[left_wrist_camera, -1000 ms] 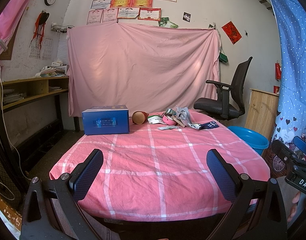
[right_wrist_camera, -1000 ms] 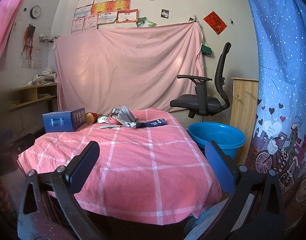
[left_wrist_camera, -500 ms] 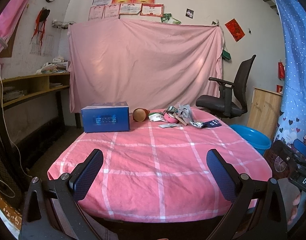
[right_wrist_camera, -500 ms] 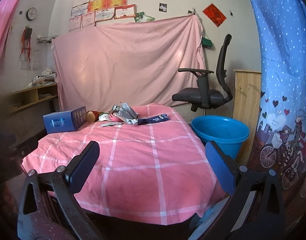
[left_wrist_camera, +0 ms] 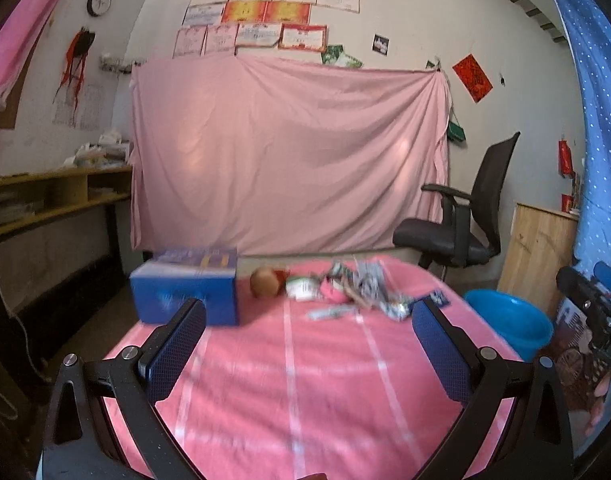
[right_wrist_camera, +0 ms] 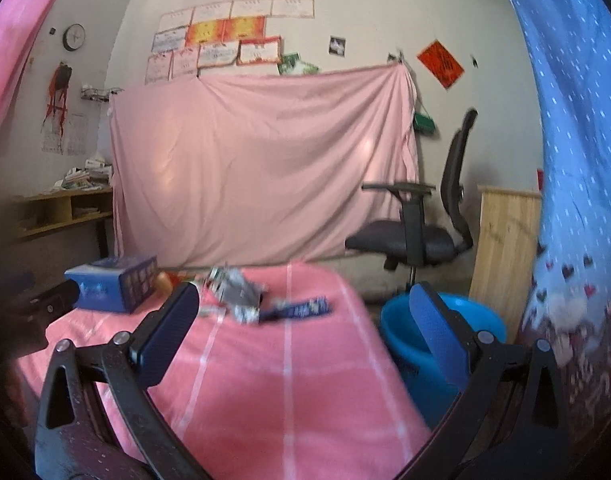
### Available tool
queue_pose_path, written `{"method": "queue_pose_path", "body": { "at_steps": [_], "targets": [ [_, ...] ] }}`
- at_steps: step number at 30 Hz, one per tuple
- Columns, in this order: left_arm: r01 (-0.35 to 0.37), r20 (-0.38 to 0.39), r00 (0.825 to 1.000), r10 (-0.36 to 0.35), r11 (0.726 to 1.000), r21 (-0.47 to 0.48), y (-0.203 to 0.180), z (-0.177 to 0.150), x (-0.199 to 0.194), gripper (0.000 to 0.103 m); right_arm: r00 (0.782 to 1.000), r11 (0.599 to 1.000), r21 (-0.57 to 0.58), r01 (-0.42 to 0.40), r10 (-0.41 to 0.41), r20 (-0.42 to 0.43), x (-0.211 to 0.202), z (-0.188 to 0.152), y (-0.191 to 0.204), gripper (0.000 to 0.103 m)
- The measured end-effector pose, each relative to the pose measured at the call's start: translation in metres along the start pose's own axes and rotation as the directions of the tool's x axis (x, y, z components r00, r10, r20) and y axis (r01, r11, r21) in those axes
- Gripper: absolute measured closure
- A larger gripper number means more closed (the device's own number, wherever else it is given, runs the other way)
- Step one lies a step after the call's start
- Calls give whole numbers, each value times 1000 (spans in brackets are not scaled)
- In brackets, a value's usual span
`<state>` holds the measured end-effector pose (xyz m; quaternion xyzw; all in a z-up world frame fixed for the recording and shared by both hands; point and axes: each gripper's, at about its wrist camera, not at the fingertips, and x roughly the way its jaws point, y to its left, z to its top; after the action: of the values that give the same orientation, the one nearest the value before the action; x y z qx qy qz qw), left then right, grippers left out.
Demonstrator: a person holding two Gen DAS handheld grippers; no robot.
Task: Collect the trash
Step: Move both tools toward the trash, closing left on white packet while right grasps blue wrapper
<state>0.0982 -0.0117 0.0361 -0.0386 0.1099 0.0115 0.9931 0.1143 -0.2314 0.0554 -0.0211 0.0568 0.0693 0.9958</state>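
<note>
A pile of trash [left_wrist_camera: 351,290] lies at the far end of the pink checked table [left_wrist_camera: 289,380]: silver wrappers, a pink piece, a white-green packet and a brown cup [left_wrist_camera: 264,282]. A dark blue wrapper [right_wrist_camera: 301,309] lies at its right. A blue plastic basin [right_wrist_camera: 389,320] stands on the floor right of the table; it also shows in the left wrist view [left_wrist_camera: 513,320]. My left gripper [left_wrist_camera: 305,344] is open and empty over the near table. My right gripper [right_wrist_camera: 301,332] is open and empty, short of the pile [right_wrist_camera: 233,294].
A blue box [left_wrist_camera: 185,286] stands at the far left of the table, also in the right wrist view [right_wrist_camera: 113,288]. A black office chair [left_wrist_camera: 461,220] stands behind the table. A wooden cabinet [right_wrist_camera: 505,240] and blue curtain [right_wrist_camera: 565,160] are at the right. Shelves [left_wrist_camera: 57,200] line the left wall.
Both grippers have moved forward toward the trash pile and tilted upward; the table and the objects look closer and blurred. Both stay open and empty.
</note>
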Motion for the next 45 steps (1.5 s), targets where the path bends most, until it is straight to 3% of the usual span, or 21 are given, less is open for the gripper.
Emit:
{"method": "queue_pose_path", "body": {
  "at_steps": [6,15,20,22,27,32,34,38,42,45],
  "targets": [
    [-11,22,1000,11,1000,17,-2,13,50,2,1000,999,-33,-28,28,7,48,12,-2,0],
    [-11,-27,1000,13,999,52,3,14,127,2,997,998,-55,-32,28,-75,131,3,4,0],
    [9,-94,996,-4,998,57,9,10,164,2,982,999,-30,-32,26,-185,176,-8,0,0],
    [29,-134,991,-21,998,60,12,7,177,2,967,999,-21,-31,25,-253,194,-17,-5,0],
    [83,-279,958,-58,994,77,11,-7,211,2,904,999,-19,-50,37,-427,231,-42,-14,0],
    [141,-386,919,-84,982,123,3,-16,240,3,818,992,82,-100,128,-561,262,-58,-30,0],
    [158,-416,904,-98,981,113,3,-18,252,10,788,986,113,-121,164,-593,271,-63,-34,0],
    [185,-501,857,-122,980,79,4,-26,272,22,740,975,153,-164,224,-635,283,-71,-33,0],
    [204,-560,816,-147,978,41,7,-32,283,39,740,971,150,-185,238,-629,279,-70,-29,0],
    [219,-561,812,-161,975,36,6,-29,284,49,742,973,139,-184,230,-630,274,-70,-29,1]
  ]
}}
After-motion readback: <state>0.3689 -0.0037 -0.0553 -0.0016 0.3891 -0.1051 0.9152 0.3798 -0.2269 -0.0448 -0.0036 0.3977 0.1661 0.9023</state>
